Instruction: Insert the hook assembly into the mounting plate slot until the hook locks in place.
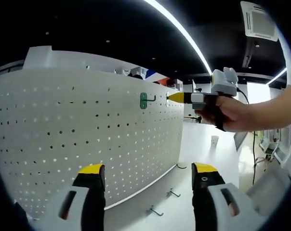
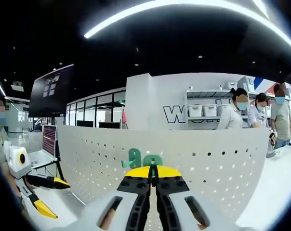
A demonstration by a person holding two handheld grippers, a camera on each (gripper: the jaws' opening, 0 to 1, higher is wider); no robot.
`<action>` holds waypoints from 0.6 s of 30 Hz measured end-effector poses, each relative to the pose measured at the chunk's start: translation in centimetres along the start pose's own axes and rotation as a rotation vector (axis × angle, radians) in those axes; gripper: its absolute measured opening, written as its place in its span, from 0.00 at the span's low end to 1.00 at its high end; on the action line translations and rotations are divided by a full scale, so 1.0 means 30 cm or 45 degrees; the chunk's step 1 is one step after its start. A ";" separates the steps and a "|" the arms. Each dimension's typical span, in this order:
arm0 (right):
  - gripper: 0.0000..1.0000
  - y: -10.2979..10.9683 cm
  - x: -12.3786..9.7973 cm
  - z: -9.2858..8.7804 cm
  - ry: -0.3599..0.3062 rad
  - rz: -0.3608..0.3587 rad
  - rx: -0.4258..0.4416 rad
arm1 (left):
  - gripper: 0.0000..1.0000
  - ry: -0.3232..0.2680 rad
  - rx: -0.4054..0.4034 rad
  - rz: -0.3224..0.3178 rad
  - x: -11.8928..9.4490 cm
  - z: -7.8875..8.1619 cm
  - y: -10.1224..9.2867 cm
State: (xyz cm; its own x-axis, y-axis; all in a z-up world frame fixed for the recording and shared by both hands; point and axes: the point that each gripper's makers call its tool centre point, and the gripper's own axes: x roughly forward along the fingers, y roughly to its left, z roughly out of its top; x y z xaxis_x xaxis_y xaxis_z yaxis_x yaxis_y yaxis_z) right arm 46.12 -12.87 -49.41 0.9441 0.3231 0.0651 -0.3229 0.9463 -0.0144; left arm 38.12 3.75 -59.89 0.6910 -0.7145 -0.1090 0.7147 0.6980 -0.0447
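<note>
Left gripper view shows the right tongs (image 1: 172, 97) closed beside the green hook (image 1: 144, 100) on the pegboard (image 1: 87, 134), left tongs (image 1: 148, 174) apart; pressing squarely should seat it.

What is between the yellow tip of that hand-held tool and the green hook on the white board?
Nothing. In the left gripper view a bare strip of pegboard separates the right gripper from the green hook.

- Upright white pegboard (image 1: 87, 125) blocking passage along the table's (image 1: 198, 144) far side.
- One green hook (image 1: 144, 100) jutting from its upper face, right gripper (image 1: 177, 97) closed just beside it.
- Loose metal hooks (image 1: 172, 193) scattered at pegboard's foot.
- Open table surface beyond, toward the right edge.
- Left gripper (image 1: 148, 173) spread wide, nothing between.
</note>
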 end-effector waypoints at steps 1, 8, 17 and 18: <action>0.00 -0.008 0.003 0.001 0.000 -0.008 -0.018 | 0.75 0.000 -0.003 0.002 -0.003 -0.002 0.002; 0.00 -0.025 0.027 0.014 -0.011 -0.015 -0.022 | 0.74 -0.005 -0.015 0.010 -0.015 -0.004 0.009; 0.00 -0.034 0.059 0.022 -0.032 -0.035 -0.044 | 0.73 -0.008 -0.032 0.027 -0.033 -0.007 0.017; 0.00 -0.034 0.061 0.021 -0.030 -0.034 -0.045 | 0.73 -0.007 -0.032 0.027 -0.035 -0.009 0.017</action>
State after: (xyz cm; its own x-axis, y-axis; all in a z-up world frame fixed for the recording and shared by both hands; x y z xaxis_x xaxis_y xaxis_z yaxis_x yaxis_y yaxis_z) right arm 48.14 -13.23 -48.64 0.9504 0.2979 0.0892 -0.2947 0.9544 -0.0473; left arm 37.73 4.88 -60.06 0.7068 -0.6996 -0.1044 0.6968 0.7141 -0.0677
